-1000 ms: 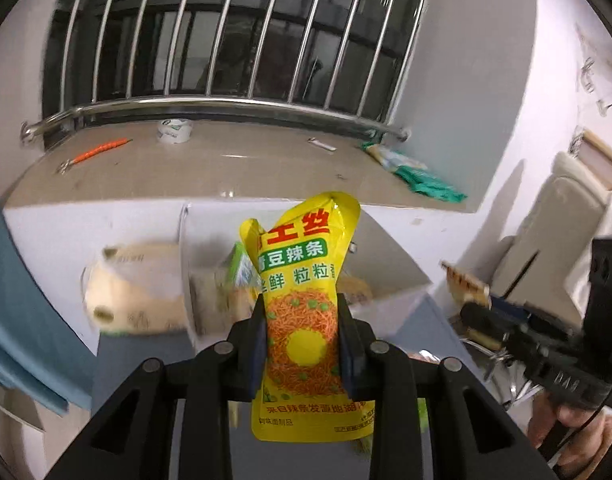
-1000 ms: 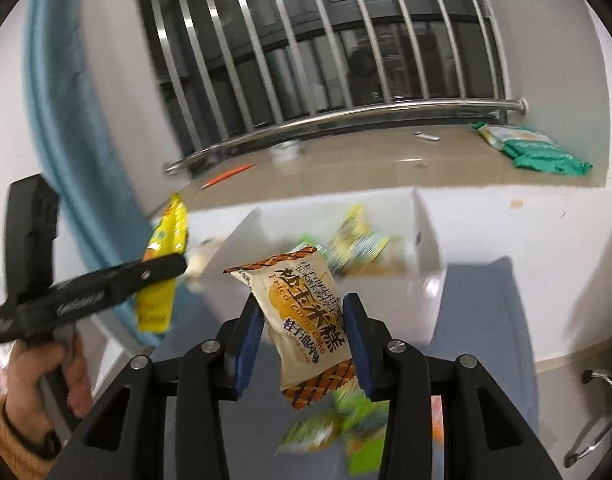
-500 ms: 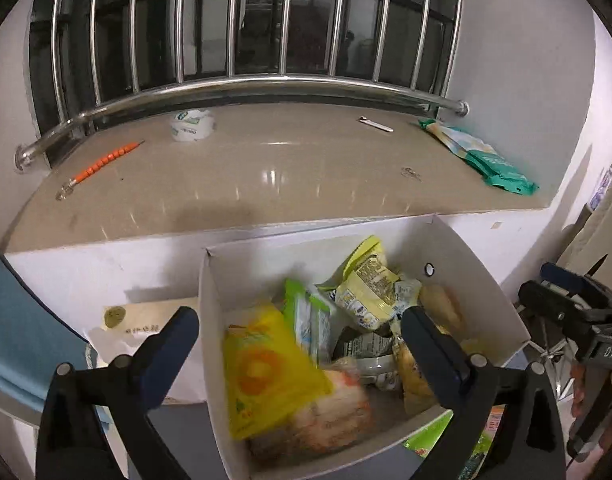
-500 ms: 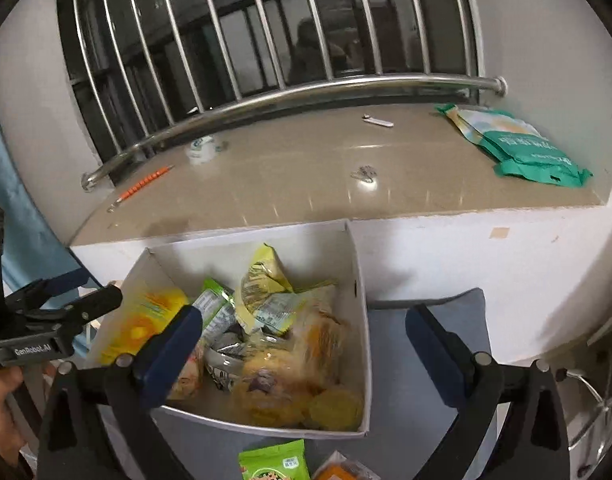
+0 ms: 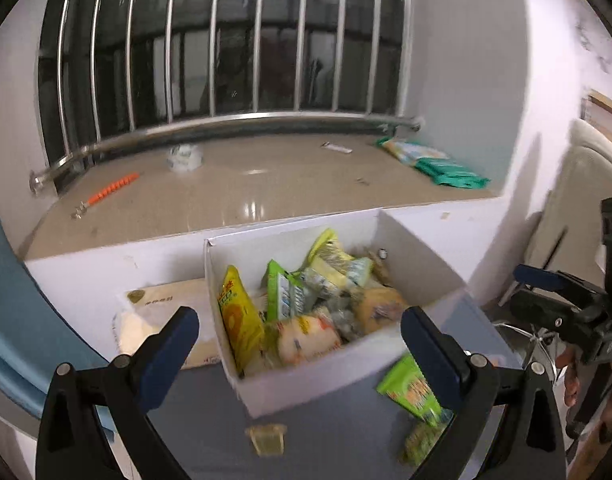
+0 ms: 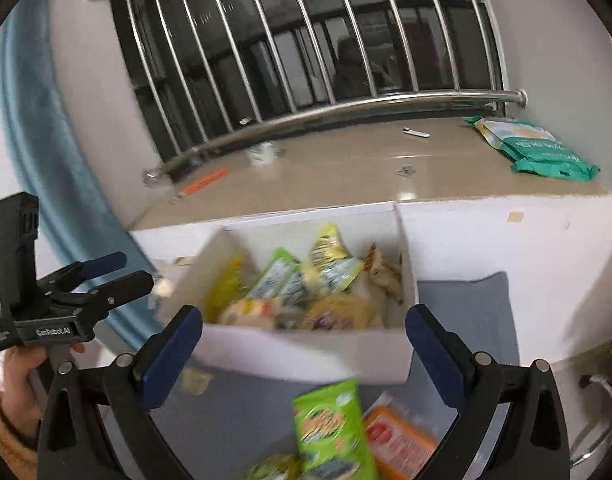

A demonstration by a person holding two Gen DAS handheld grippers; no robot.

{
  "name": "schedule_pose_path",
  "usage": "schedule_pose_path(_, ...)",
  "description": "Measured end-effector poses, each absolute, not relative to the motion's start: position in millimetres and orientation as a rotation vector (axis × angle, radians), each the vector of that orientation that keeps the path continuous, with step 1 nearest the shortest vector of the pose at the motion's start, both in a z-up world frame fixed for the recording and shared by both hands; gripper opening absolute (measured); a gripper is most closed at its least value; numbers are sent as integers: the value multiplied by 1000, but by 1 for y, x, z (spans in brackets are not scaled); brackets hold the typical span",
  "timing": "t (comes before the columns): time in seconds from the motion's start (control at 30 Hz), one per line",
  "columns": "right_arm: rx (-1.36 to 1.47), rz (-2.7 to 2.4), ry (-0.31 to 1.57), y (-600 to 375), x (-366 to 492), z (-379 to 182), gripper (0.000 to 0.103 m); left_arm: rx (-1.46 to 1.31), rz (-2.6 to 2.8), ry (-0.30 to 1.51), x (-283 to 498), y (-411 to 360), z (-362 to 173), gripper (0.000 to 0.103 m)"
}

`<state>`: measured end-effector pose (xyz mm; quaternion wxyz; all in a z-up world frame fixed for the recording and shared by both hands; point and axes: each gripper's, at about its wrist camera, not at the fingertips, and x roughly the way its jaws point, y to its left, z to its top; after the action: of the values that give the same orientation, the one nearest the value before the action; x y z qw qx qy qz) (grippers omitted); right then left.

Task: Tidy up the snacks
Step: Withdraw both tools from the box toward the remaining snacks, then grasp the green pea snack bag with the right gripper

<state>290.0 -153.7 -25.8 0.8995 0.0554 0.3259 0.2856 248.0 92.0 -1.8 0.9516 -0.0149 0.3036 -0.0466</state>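
A white cardboard box (image 5: 338, 376) (image 6: 306, 354) stands on a grey-blue surface below the window ledge and holds several snack packets. A yellow packet (image 5: 238, 320) leans against its left wall, beside a pale round-cake packet (image 5: 306, 338). My left gripper (image 5: 300, 340) hangs open in front of the box with nothing between its fingers. My right gripper (image 6: 304, 344) is open too, nothing held, just short of the box's near wall. A green packet (image 6: 332, 428) and an orange packet (image 6: 398, 440) lie loose in front of the box. The green packet (image 5: 412, 392) also shows in the left wrist view.
A beige stone ledge (image 5: 246, 188) runs behind the box under a steel rail and window bars, with an orange tool (image 5: 110, 192), a tape roll (image 5: 184, 158) and green bags (image 5: 434, 164) on it. A blue curtain (image 6: 46, 152) hangs left. A tissue pack (image 5: 154, 320) lies left of the box.
A second ago each gripper was shut on a packet, yellow in the left, cake packet in the right. Both opened over the box, the packets dropped in, and both grippers have since drawn back.
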Motion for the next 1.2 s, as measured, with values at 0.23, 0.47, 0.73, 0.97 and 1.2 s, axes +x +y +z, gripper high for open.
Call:
schedule_pose_path(0.23,335,710,646,-196,213,-48,103,-26,-194,563,150,71,-3,103)
schedule_pose_path(0.47,111,616,627,-188,129,-67,103,-99,-240,561,74,58,-31,103)
schedule_pose_path(0.73,35,521,686,-174,72,-111,103,-115,-193,673,34,50,-82,103)
schedule_pose_path(0.97,2,500,741,-160,80,-129,103,-139,-179,692,26,51,-95,103)
schedule_pose_path(1.2,-160,504,777,-117,129,-140,103,-155,-166,692,27,63,-93,103)
